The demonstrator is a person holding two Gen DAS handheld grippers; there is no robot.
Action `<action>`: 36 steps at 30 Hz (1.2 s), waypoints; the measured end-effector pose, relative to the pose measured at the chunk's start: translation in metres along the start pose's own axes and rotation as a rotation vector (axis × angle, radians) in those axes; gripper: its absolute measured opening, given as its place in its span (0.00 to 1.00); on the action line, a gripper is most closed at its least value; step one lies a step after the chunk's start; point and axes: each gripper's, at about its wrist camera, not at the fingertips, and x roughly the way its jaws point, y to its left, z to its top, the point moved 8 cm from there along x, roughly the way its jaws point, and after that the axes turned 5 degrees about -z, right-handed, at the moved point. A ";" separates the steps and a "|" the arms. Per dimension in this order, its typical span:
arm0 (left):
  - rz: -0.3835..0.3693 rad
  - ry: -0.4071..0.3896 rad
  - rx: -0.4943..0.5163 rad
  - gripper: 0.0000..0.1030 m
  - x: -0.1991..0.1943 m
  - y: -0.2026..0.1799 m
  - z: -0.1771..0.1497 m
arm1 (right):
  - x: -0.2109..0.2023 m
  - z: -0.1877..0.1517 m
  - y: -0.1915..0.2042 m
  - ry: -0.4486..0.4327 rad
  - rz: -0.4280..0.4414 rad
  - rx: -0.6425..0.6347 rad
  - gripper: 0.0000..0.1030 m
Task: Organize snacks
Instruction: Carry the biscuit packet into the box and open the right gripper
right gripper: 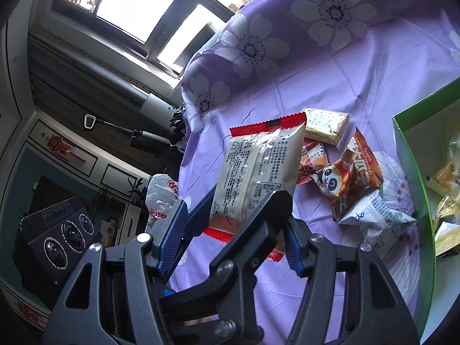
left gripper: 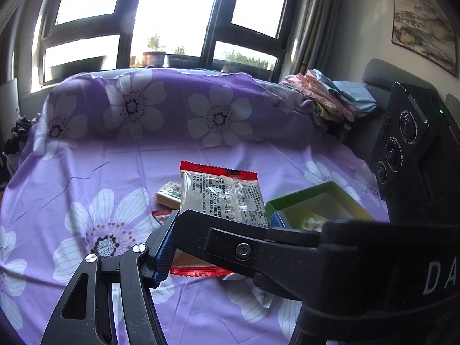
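A large beige snack pack (left gripper: 221, 192) with red ends hangs above the purple floral cloth (left gripper: 115, 172), its printed back facing both cameras. My left gripper (left gripper: 222, 218) is shut on its lower half, blue pads at either side. The right gripper's black finger (left gripper: 244, 244) crosses in front of it from the right. In the right wrist view the same pack (right gripper: 258, 166) stands between my right gripper (right gripper: 233, 221) pads, which close on its lower red end, with the left gripper (right gripper: 238, 204) just ahead. An open green box (right gripper: 402, 132) lies to the right with yellow packets (right gripper: 448, 178) inside.
Loose snacks lie on the cloth beside the box: a wafer pack (right gripper: 326, 126), an orange panda pack (right gripper: 345, 175), a white pack (right gripper: 376, 218). Folded clothes (left gripper: 330, 97) sit at the back right. A white plastic bag (right gripper: 161, 198) lies off the cloth's left edge.
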 end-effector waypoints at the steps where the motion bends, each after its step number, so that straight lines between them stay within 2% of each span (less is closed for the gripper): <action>1: -0.007 -0.005 0.009 0.61 0.001 -0.005 0.002 | -0.005 0.002 -0.001 -0.012 -0.002 -0.001 0.61; 13: -0.121 -0.018 0.120 0.61 0.022 -0.073 0.020 | -0.063 0.023 -0.033 -0.163 -0.036 0.035 0.63; 21: -0.202 0.021 0.161 0.61 0.050 -0.116 0.019 | -0.096 0.030 -0.073 -0.244 -0.065 0.110 0.66; 25: -0.224 0.042 0.157 0.61 0.061 -0.126 0.013 | -0.101 0.030 -0.089 -0.253 -0.079 0.144 0.66; 36: -0.272 0.057 0.139 0.61 0.067 -0.135 0.008 | -0.108 0.030 -0.098 -0.262 -0.102 0.163 0.69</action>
